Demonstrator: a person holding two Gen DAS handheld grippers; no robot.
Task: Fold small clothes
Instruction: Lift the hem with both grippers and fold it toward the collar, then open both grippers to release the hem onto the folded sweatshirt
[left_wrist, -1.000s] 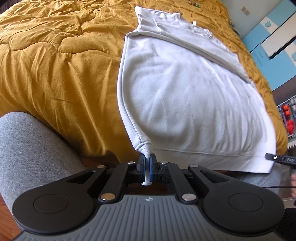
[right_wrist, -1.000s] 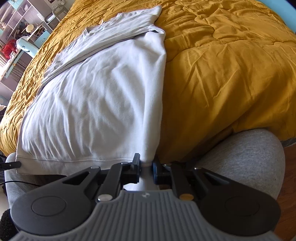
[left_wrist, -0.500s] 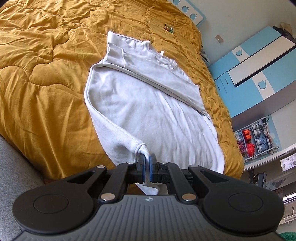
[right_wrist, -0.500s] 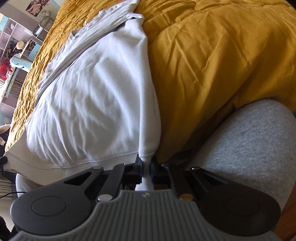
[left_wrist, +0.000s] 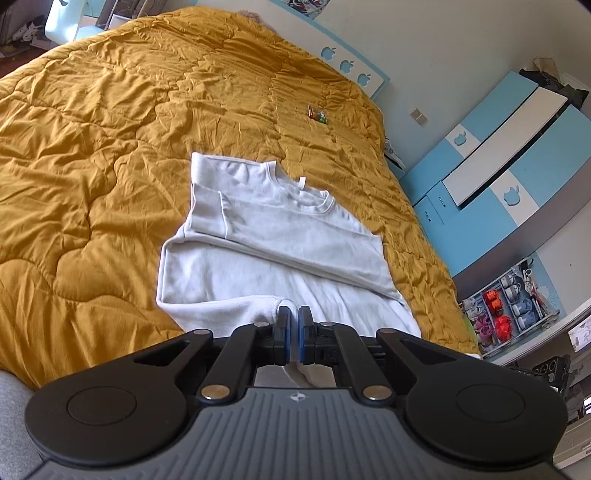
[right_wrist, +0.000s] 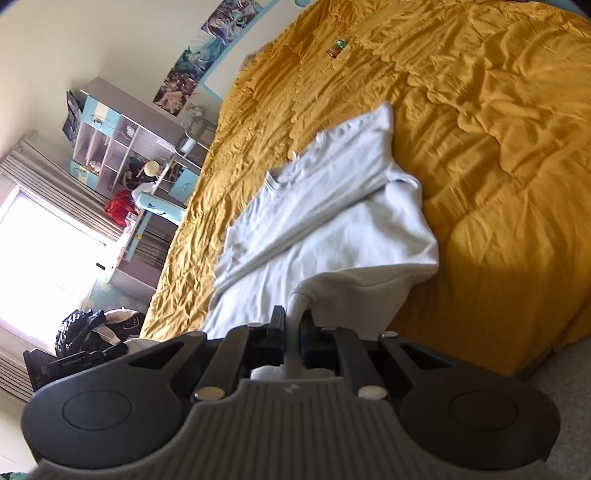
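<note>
shirt on bed, sleeves already folded in | hem pinched at both corners by left hand-held gripper and right hand-held gripper, lifted | hem-to-collar fold judged pending

Two fisheye views from low at the bed's foot — each looking forward along its own gripper's fingers, close over a white sweatshirt. Both share the mustard quilt — the left takes in blue cabinets, the right shelves.
</note>
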